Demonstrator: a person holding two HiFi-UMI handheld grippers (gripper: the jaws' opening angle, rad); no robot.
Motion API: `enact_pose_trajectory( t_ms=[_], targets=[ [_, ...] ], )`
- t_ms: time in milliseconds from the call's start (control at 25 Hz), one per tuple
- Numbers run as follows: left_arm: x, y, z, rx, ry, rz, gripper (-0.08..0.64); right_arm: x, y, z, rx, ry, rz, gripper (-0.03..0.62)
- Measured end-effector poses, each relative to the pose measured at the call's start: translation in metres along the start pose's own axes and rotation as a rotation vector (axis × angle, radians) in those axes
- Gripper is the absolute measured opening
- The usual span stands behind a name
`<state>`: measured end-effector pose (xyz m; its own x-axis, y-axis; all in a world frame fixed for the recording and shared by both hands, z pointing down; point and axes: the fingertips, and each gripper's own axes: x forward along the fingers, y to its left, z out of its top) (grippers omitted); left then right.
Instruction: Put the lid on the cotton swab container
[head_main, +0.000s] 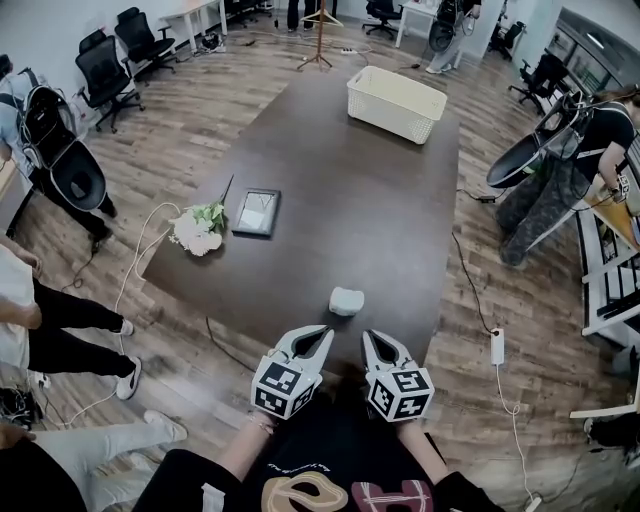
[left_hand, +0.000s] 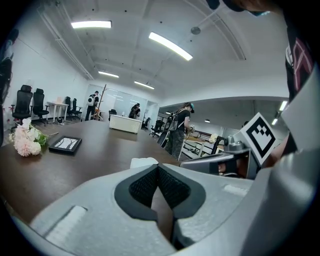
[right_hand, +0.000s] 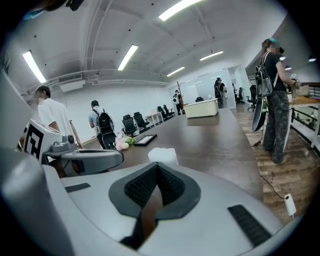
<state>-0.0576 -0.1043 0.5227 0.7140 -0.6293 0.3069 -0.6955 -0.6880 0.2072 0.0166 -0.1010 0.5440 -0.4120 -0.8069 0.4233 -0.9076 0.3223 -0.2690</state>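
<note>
A small white cotton swab container (head_main: 346, 300) stands near the front edge of the dark brown table (head_main: 380, 220). It shows just past the jaws in the left gripper view (left_hand: 144, 162) and in the right gripper view (right_hand: 163, 155). I cannot make out a separate lid. My left gripper (head_main: 322, 334) (left_hand: 158, 167) hovers a little short of the container, on its left, shut with nothing in it. My right gripper (head_main: 369, 339) (right_hand: 157, 166) is beside it on the right, also shut and holding nothing. Neither touches the container.
A framed picture (head_main: 256, 212) and a bunch of pale flowers (head_main: 198, 230) lie at the table's left. A white basket (head_main: 395, 103) stands at the far end. People stand around the table, with office chairs (head_main: 105, 70) behind and a power strip (head_main: 496, 346) on the floor at the right.
</note>
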Motion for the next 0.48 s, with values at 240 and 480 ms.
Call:
enact_pose_trajectory(
  t_ms=[240,480],
  targets=[
    [-0.0011,0.0033,-0.0020,-0.003,0.001,0.002,0.006,0.0030,0.0014,0.0006,-0.006,-0.002,0.000,0.006],
    [0.0016,-0.0033,-0.0030,0.010,0.014,-0.009,0.006,0.0037,-0.0002,0.0030,-0.008,0.003,0.001,0.006]
  ],
)
